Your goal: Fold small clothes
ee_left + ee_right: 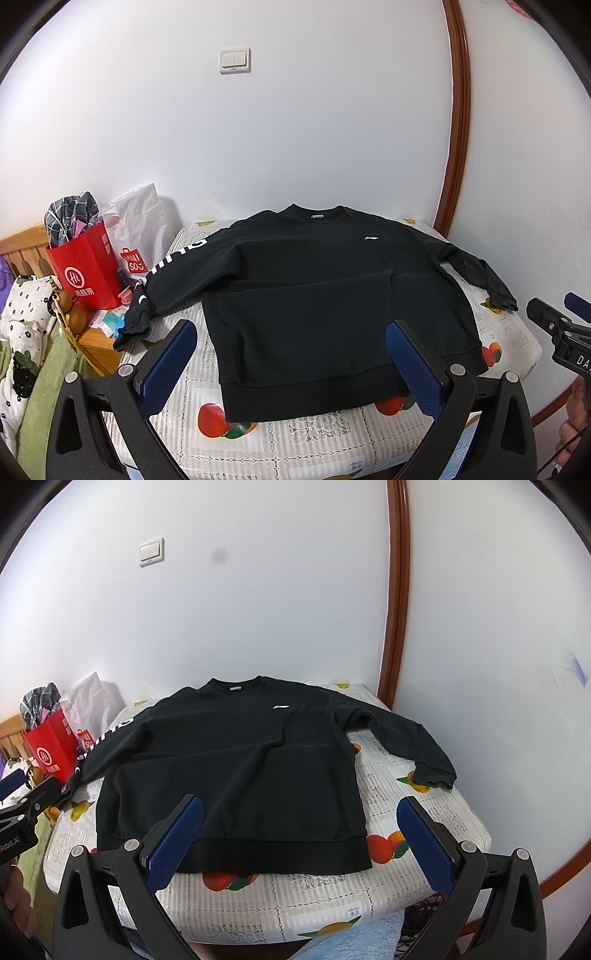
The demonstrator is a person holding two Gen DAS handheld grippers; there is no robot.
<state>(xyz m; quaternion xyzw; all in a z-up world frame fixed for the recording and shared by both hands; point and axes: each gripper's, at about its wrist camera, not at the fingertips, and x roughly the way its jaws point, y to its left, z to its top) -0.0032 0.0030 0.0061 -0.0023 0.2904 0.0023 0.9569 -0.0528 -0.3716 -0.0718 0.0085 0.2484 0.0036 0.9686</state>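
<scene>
A black sweatshirt [314, 295] lies flat, front up, on a small table with a fruit-print cloth [280, 443]; it also shows in the right wrist view [229, 768]. Both sleeves are spread out: the left sleeve [166, 280] with white lettering, the right sleeve [410, 746] with its cuff near the table's right edge. My left gripper [291, 365] is open and empty, above the near hem. My right gripper [299, 845] is open and empty, over the hem's right corner. The right gripper also shows at the far right of the left wrist view [557, 325].
A red paper bag [86, 269] with checked cloth and a white Miniso bag [136, 236] stand left of the table on a wooden stand. Bedding [26, 350] lies at far left. A white wall is behind, and a wooden door frame [397, 609] is to the right.
</scene>
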